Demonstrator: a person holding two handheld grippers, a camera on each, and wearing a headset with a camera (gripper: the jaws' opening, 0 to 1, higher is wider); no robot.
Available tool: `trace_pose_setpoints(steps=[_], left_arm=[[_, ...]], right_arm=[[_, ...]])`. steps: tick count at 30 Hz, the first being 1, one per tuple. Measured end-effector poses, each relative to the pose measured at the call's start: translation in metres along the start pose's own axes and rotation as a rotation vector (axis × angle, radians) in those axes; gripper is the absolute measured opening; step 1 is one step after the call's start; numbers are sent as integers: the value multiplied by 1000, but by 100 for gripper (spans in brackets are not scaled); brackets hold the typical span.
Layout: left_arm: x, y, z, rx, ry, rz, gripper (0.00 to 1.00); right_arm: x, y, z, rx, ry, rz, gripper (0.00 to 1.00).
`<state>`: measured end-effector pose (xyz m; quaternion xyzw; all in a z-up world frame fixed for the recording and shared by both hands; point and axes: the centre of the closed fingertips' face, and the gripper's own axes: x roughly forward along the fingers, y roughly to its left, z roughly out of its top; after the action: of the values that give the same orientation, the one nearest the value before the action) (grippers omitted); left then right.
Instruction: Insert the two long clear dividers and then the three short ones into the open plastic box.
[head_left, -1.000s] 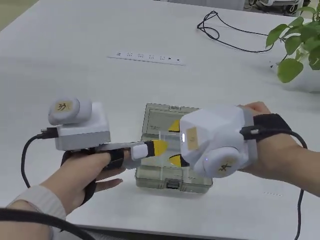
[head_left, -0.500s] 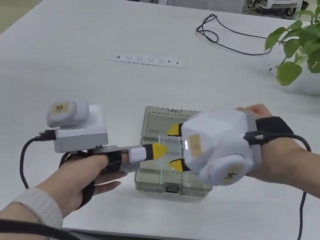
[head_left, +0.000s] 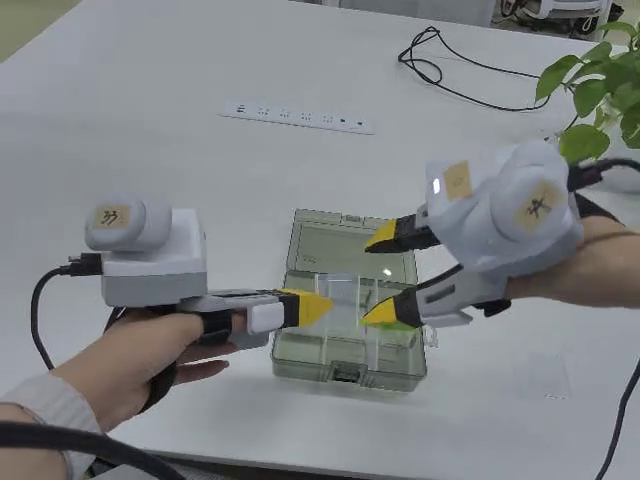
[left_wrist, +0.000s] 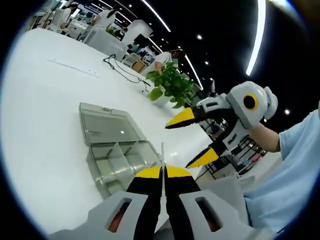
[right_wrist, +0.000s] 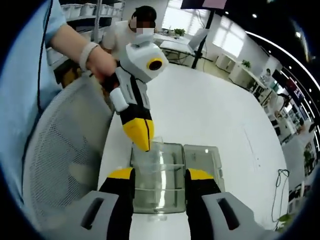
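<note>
Seemingly a few partitions (left_wrist: 118, 152) already stand in the box (head_left: 345, 372), on the desk (head_left: 150, 120) just below the fingers (head_left: 300, 301). The left gripper (head_left: 322, 306) is pinched shut on a clear divider (head_left: 342, 292). The right gripper (head_left: 378, 278) gapes wide and empty just beside it. More dividers likely remain.

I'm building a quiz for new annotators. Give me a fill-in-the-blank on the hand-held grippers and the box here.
1. The clear divider is clamped in the ____ hand-held gripper.
2. The right hand-held gripper has its jaws ____.
3. Both grippers' jaw tips are coloured ____.
4. The plastic box rests on a ____ table.

Missing words: left; open; yellow; white.
</note>
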<state>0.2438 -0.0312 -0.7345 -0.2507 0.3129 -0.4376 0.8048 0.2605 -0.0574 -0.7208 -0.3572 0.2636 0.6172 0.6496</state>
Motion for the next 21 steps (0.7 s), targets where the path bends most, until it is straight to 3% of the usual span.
trace_pose_setpoints(steps=[4, 5, 9, 11, 21], left_arm=[[-2, 0, -4, 54, 25, -10, 0], [-2, -2, -5, 65, 28, -21, 0], [-2, -9, -7, 137, 41, -62, 0], [-2, -12, -8, 178, 48, -82, 0], [-1, -24, -14, 328, 75, -157, 0]], right_arm=[[-5, -1, -1, 39, 0, 61, 37], [-4, 1, 0, 56, -4, 100, 35], [-4, 2, 2, 66, 7, 145, 29], [-2, 6, 3, 88, 17, 197, 27], [-2, 25, 14, 112, 79, 358, 20]])
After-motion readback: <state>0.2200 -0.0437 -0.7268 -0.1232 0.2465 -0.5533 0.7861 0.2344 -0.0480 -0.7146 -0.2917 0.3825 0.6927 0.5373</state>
